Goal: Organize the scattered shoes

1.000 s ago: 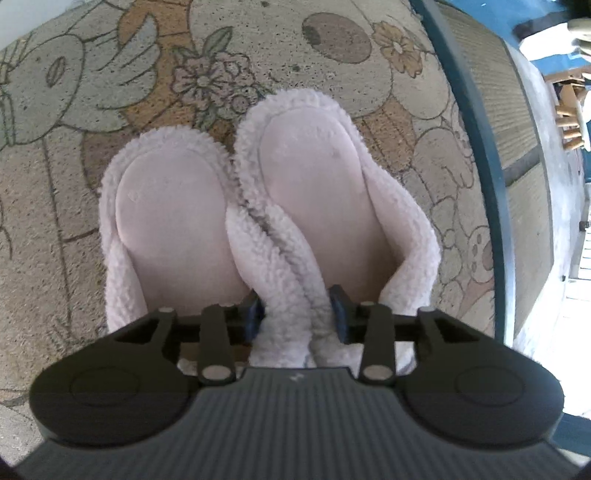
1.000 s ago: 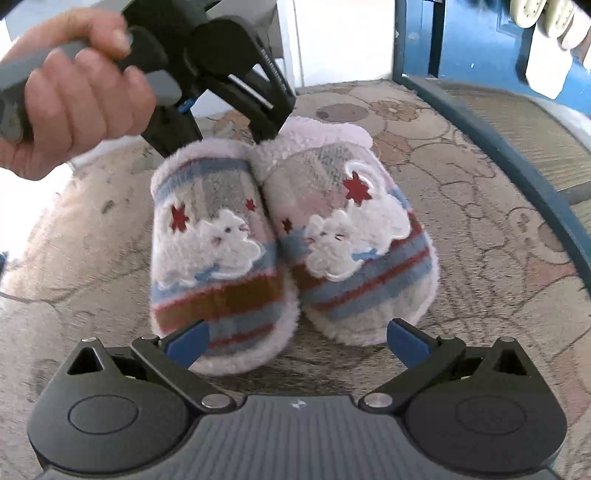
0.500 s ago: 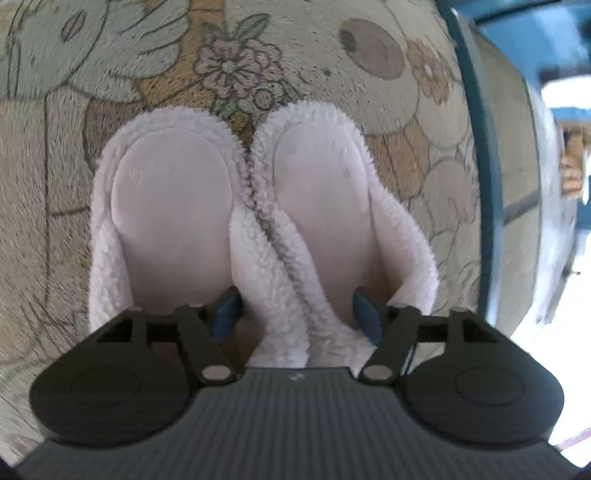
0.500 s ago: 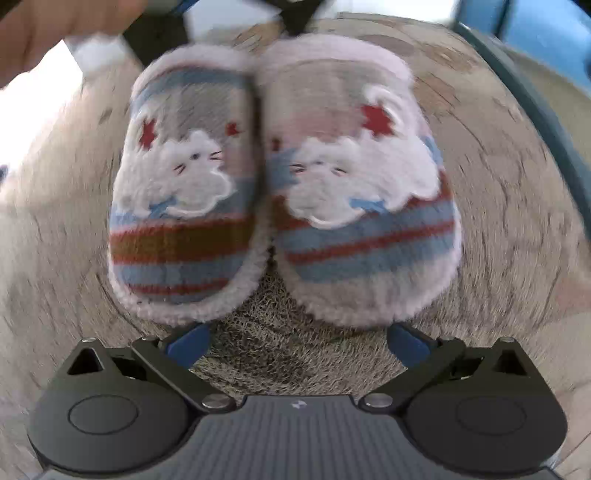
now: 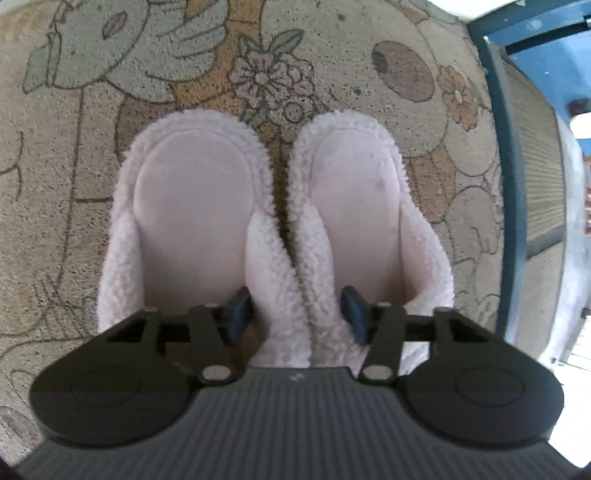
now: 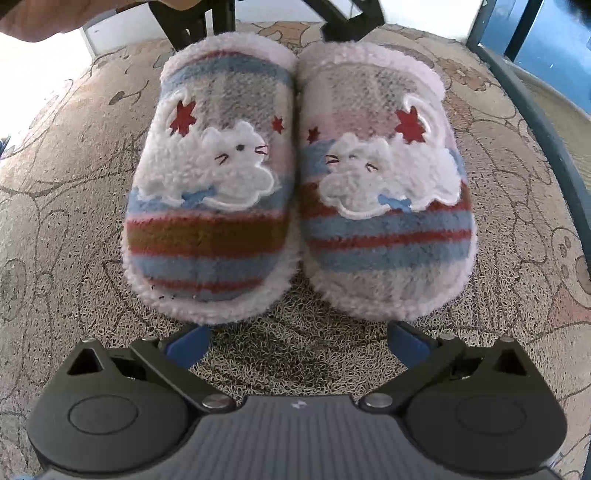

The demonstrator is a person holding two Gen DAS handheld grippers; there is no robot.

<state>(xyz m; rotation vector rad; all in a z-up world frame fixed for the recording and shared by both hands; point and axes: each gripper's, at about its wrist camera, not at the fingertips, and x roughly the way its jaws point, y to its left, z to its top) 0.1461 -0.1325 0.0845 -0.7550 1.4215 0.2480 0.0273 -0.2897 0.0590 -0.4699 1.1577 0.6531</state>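
Two fluffy pink slippers lie side by side on a patterned mat. In the left wrist view I see their heel ends: one slipper (image 5: 192, 206) on the left, the other (image 5: 358, 199) on the right. My left gripper (image 5: 295, 314) is open, its blue pads straddling the two adjoining inner walls. In the right wrist view the striped toes with white bunnies show, one slipper (image 6: 210, 192) on the left, the other (image 6: 384, 192) on the right. My right gripper (image 6: 295, 343) is open and empty just in front of the toes.
The patterned mat (image 5: 74, 184) has a dark blue border (image 5: 509, 184) on the right, with ribbed flooring beyond. In the right wrist view the mat (image 6: 55, 221) spreads around the slippers, and the left gripper's black body (image 6: 207, 22) and a hand stand behind the heels.
My left gripper has opened from its pinch on the slippers' inner walls. The slippers now sit straighter and a narrow gap shows between the heels. My right gripper has moved closer to the toes.
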